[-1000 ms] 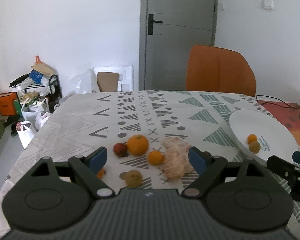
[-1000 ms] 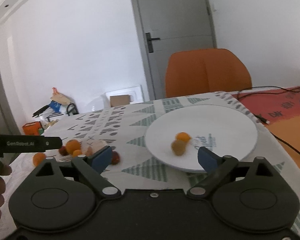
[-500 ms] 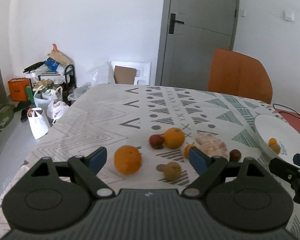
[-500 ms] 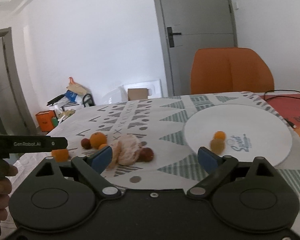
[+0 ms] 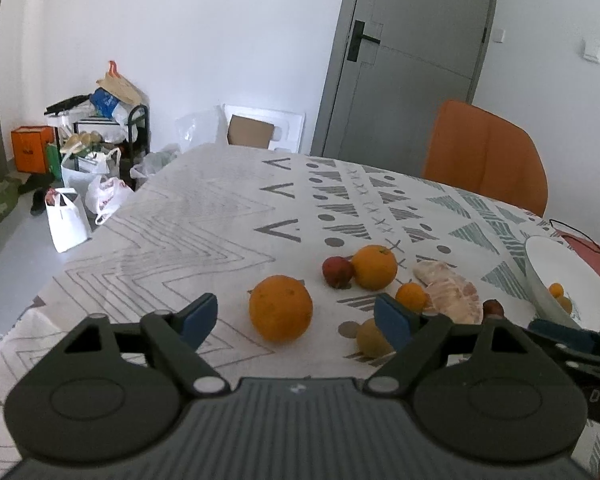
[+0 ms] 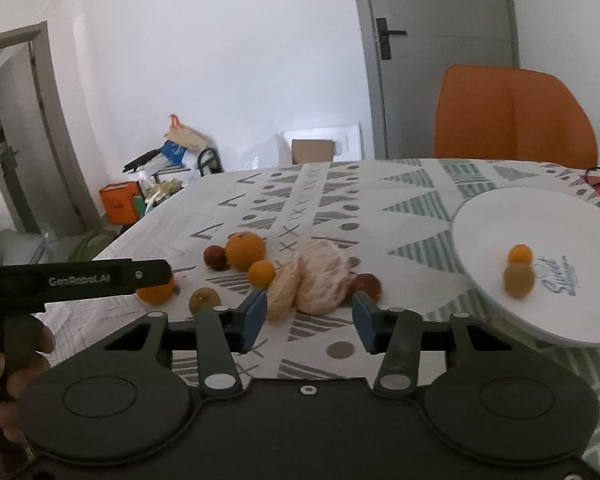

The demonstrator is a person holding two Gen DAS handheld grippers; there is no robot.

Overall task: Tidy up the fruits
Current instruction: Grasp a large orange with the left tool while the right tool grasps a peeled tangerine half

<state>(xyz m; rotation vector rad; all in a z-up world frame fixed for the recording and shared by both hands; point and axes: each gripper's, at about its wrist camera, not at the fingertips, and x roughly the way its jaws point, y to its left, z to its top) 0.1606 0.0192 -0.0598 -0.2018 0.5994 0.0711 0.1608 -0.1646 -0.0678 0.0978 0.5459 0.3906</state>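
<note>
Left gripper [image 5: 296, 318] agape w/ orange [image 5: 280, 307] between.

Right claw [image 6: 307, 317] open above patterned tablecloth [image 6: 380, 200], peeled pomelo [image 6: 320, 278] ahead, white plate [image 6: 500, 220] holding 2 fruits

White tablecloth [image 5: 204, 232] with grey-green geometric pattern, orange oranges [image 5: 280, 308], white plate [image 6: 548, 236], orange chair [image 5: 486, 156]
</note>
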